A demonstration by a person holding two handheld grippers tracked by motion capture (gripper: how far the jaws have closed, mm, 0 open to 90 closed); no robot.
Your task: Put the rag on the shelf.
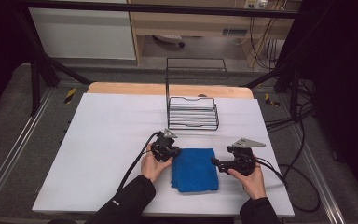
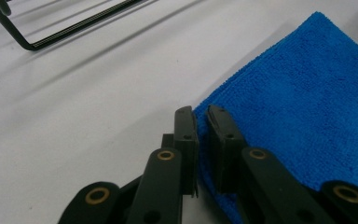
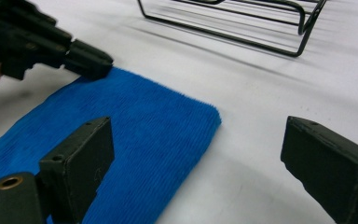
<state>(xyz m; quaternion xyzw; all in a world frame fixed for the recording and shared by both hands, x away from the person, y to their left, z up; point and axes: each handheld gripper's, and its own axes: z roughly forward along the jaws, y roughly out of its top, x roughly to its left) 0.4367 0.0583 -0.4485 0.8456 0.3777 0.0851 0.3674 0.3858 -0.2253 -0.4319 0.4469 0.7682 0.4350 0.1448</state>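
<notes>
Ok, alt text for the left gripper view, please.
The left gripper, jaws nearly shut, pinches the corner edge of a folded blue cloth lying on a white table. A black wire rack sits at the upper left.

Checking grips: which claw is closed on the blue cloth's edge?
The left claw, pinching the blue cloth at its corner; the right claw stands wide open.

- blue cloth (image 1: 194, 169): microfibre-like, fuzzy nap, matt
- table (image 1: 102, 140): smooth white top, matt; bare wood strip along the far edge
- wire rack (image 1: 192, 113): thin black metal rod, slight sheen
- left hand-held gripper (image 2: 201, 122): matt black plastic, brass-coloured rivets
</notes>
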